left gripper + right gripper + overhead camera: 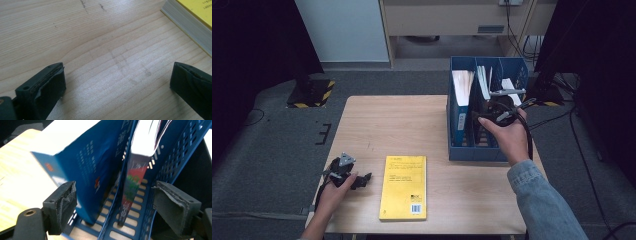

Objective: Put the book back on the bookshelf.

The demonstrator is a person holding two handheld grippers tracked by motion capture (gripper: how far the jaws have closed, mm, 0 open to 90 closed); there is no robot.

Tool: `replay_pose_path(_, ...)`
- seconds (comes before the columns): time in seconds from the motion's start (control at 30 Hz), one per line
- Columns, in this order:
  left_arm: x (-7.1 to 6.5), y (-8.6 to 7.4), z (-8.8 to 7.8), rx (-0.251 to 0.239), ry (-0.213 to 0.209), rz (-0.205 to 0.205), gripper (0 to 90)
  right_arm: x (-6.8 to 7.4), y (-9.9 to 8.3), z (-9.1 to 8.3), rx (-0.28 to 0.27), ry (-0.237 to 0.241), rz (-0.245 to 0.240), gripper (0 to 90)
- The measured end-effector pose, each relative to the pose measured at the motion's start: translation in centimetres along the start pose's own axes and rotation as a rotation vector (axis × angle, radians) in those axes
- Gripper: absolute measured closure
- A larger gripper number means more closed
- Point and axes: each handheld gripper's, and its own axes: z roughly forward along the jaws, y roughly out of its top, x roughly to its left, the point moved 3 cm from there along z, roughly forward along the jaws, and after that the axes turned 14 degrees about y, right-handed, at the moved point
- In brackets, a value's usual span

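A blue file rack with three slots stands at the table's right side. Its left slot holds a thick blue book. A thin book with a red and green spine stands in the middle slot. My right gripper is at the rack's front, open; its jaws stand either side of the two book spines without touching them. A yellow book lies flat near the front edge. My left gripper rests open on the wood just left of it, holding nothing.
The wooden table has bare surface at its far left and middle. White papers stand in the rack's right slot. Dark stands and cables flank the table on the floor.
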Motion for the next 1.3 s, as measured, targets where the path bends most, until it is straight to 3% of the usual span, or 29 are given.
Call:
replay_pose_path(0.23,0.0,0.0,0.0,0.001,-0.002,-0.002,0.0,1.2,-1.7,-0.5,0.008,0.053,-0.001,17.3)
replay_pose_path(0.9,0.0,0.1,0.1,0.002,-0.005,0.004,0.0,5.2,-4.5,-0.5,0.036,0.112,-0.051,16.7)
replay_pose_path(1.13,0.1,0.0,0.1,0.000,-0.013,0.011,0.0,7.2,-5.6,-0.6,0.011,0.154,-0.062,18.5)
replay_pose_path(1.3,0.1,0.0,0.1,0.000,-0.014,0.012,0.0,9.0,-6.9,-0.2,0.030,0.223,-0.076,19.0)
